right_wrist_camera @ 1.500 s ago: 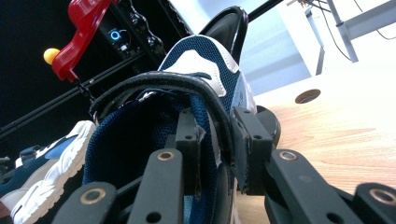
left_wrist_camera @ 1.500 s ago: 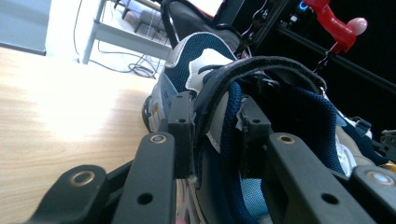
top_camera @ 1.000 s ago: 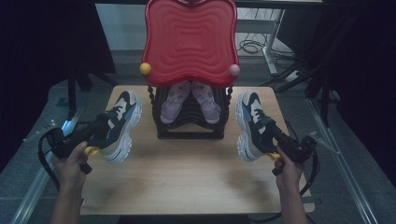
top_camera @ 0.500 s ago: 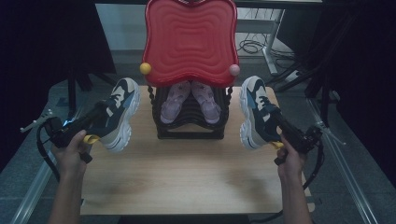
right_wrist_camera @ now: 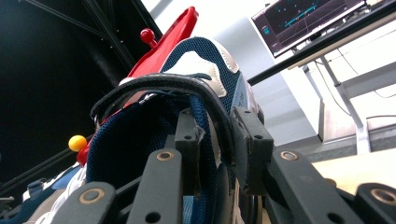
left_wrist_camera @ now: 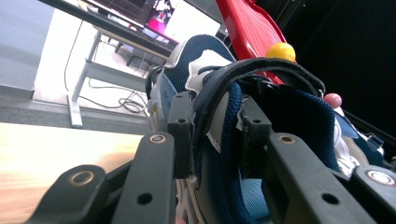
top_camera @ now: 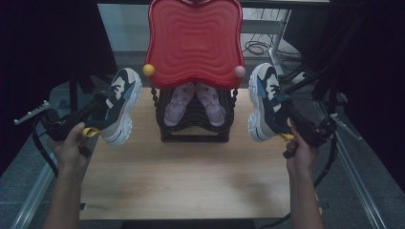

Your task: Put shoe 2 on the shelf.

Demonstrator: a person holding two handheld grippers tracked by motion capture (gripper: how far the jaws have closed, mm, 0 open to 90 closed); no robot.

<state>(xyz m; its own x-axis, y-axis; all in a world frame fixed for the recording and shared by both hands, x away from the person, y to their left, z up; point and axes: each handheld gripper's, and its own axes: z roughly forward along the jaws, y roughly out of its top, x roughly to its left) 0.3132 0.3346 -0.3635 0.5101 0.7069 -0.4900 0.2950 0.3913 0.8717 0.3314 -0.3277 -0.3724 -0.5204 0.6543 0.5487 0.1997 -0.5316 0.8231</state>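
High view: a black rack (top_camera: pixel 193 133) stands at the far middle of the wooden bench (top_camera: pixel 191 181), under a red wavy tray (top_camera: pixel 195 40) that tilts up behind it. In the rack's open front sits a pair of pink shoes (top_camera: pixel 195 102), toes toward the person, side by side. The left claw (top_camera: pixel 98 112) holds a navy-and-white sneaker (top_camera: pixel 120 107) off the bench, left of the rack; the right claw (top_camera: pixel 282 112) holds its mate, the right sneaker (top_camera: pixel 265 102), lifted on the rack's right. Neither sneaker touches the rack.

Left gripper view: the jaws pinch the sneaker's padded collar (left_wrist_camera: pixel 219 116), one pad inside, one outside. A yellow ball (left_wrist_camera: pixel 280 50) sits at the tray's edge beyond.

Right gripper view: the jaws clamp the other sneaker's collar (right_wrist_camera: pixel 210 126) likewise; the strap above it is probably a heel loop.
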